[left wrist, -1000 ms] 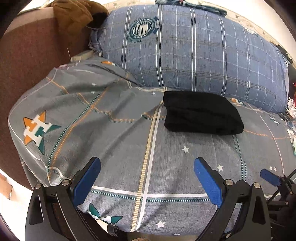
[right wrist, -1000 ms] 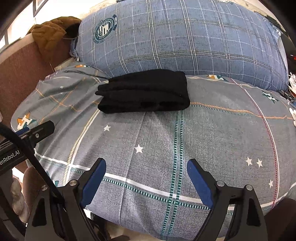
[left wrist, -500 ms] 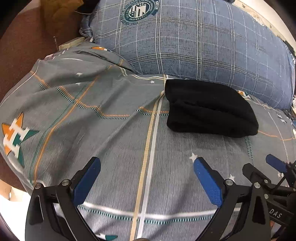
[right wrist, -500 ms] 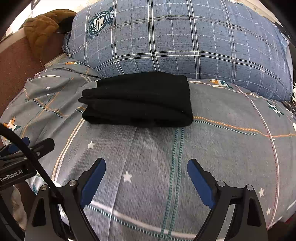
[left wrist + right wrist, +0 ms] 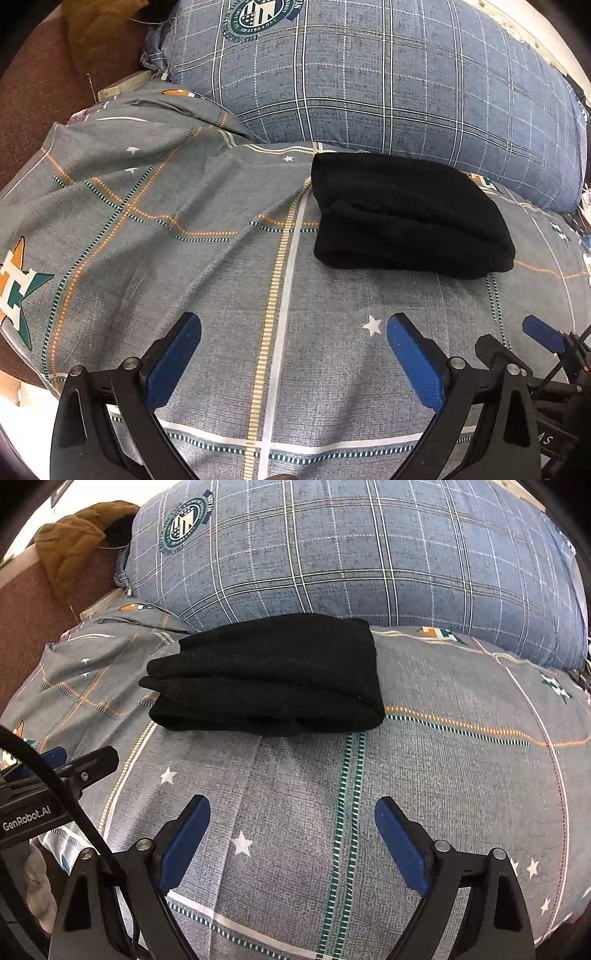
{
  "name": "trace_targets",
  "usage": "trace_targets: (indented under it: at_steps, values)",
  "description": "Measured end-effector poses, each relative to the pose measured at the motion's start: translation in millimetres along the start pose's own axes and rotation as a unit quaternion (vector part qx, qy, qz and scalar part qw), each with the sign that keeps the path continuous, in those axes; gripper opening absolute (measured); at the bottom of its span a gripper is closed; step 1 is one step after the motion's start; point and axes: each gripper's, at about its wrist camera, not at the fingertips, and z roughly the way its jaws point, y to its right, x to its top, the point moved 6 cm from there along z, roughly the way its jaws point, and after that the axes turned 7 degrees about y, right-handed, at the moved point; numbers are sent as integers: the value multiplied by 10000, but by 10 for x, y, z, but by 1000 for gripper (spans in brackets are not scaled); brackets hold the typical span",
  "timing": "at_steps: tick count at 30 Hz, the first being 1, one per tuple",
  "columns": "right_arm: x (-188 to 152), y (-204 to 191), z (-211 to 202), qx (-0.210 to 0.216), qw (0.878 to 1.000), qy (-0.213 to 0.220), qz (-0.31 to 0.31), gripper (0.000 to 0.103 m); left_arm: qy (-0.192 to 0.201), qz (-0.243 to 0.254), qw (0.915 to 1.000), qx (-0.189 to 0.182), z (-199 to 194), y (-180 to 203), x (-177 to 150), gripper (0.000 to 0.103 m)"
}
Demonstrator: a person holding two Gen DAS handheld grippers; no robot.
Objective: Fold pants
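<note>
The black pants (image 5: 266,675) lie as a compact folded bundle on the grey patterned bed cover (image 5: 461,782), their far edge against the blue plaid pillow (image 5: 351,554), long axis running left to right across both views. The left claw (image 5: 293,345) and the right claw (image 5: 291,827) both hover empty with jaws spread wide, short of the bundle and not touching it. The pants sit almost straight ahead of the right claw but ahead and to the right of the left one, so the right hand looks nearer.

Grey patterned bed (image 5: 221,280) carries folded black pants (image 5: 410,218) and blue pillow (image 5: 369,85).
</note>
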Motion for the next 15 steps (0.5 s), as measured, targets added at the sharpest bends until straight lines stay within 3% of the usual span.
trace_targets:
  at_steps: [15]
  values:
    - [-40, -64, -11, 13, 10000, 35, -43, 94, -175, 73, 9998, 23, 87, 18, -135, 101]
